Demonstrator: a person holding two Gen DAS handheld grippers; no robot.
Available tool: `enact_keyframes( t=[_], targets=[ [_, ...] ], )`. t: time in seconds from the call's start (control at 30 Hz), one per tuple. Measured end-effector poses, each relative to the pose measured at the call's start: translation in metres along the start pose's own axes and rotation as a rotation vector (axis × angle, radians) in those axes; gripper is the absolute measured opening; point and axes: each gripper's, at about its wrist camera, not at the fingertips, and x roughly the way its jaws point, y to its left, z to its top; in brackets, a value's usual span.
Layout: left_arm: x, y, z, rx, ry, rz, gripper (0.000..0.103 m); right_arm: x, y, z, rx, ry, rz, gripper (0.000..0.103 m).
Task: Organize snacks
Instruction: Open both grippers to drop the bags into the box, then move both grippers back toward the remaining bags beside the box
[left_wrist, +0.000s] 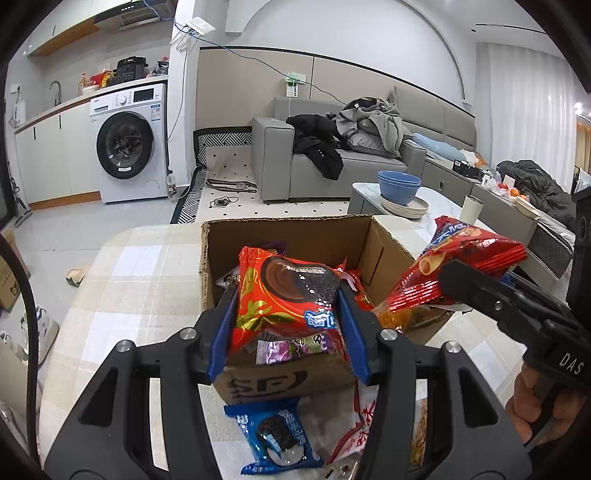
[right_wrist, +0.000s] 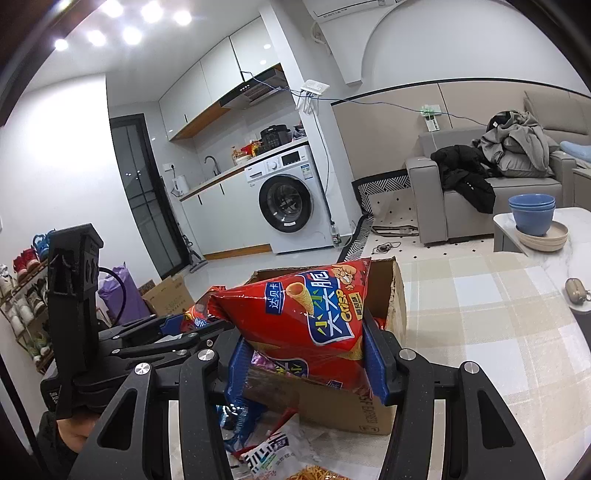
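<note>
My left gripper (left_wrist: 286, 308) is shut on a red chocolate-pie packet (left_wrist: 284, 295) and holds it over the open cardboard box (left_wrist: 295, 232). My right gripper (right_wrist: 303, 339) is shut on a red bag of cone crisps (right_wrist: 306, 310), also above the box (right_wrist: 395, 295); that bag shows in the left wrist view (left_wrist: 454, 258) at the right. Several snack packets lie inside the box. A blue cookie packet (left_wrist: 275, 439) and a white and red bag (left_wrist: 354, 432) lie on the checked tablecloth in front of the box.
The box stands on a table with a beige checked cloth (right_wrist: 480, 325). Blue bowls on plates (left_wrist: 400, 188) and a cup (left_wrist: 472, 208) sit on a marble table behind. A small pouch (right_wrist: 576, 291) lies at right. A sofa (left_wrist: 317, 162) and a washing machine (left_wrist: 129, 144) stand behind.
</note>
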Motion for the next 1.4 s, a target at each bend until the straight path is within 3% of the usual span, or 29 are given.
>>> enact_keyframes(
  t=[0.27, 0.63, 0.7, 0.83, 0.97, 1.17, 1.27, 1.33, 1.37, 1.4],
  targets=[
    [0.027, -0.001, -0.003, 0.021, 0.029, 0.038, 0.049, 0.017, 0.001, 0.002, -0.017, 0.016, -0.023, 0.053],
    [0.046, 0.008, -0.005, 0.006, 0.057, 0.029, 0.049, 0.028, 0.006, 0.003, -0.037, 0.041, -0.023, 0.053],
    [0.045, 0.007, -0.005, 0.006, 0.059, 0.027, 0.05, 0.03, 0.005, 0.006, -0.045, 0.05, -0.024, 0.056],
    [0.046, 0.01, -0.007, -0.011, 0.068, -0.001, 0.055, 0.031, 0.006, 0.011, -0.078, 0.044, -0.077, 0.081],
    [0.045, 0.014, -0.008, -0.027, 0.07, -0.017, 0.056, 0.024, 0.006, 0.016, -0.091, 0.029, -0.074, 0.085],
    [0.039, 0.012, -0.008, -0.021, 0.056, -0.032, 0.081, 0.013, 0.005, 0.017, -0.104, 0.035, -0.082, 0.1],
    [0.034, 0.01, -0.01, -0.018, 0.066, -0.031, 0.084, 0.006, 0.002, 0.015, -0.098, 0.044, -0.093, 0.102],
    [0.029, 0.009, -0.009, -0.015, 0.068, -0.041, 0.09, 0.001, -0.002, 0.014, -0.086, 0.05, -0.095, 0.102],
    [0.026, 0.008, -0.009, -0.012, 0.069, -0.044, 0.103, -0.002, -0.004, 0.013, -0.078, 0.058, -0.092, 0.102],
    [0.022, 0.007, -0.01, -0.009, 0.065, -0.035, 0.102, -0.004, -0.007, 0.012, -0.069, 0.062, -0.089, 0.102]
  ],
)
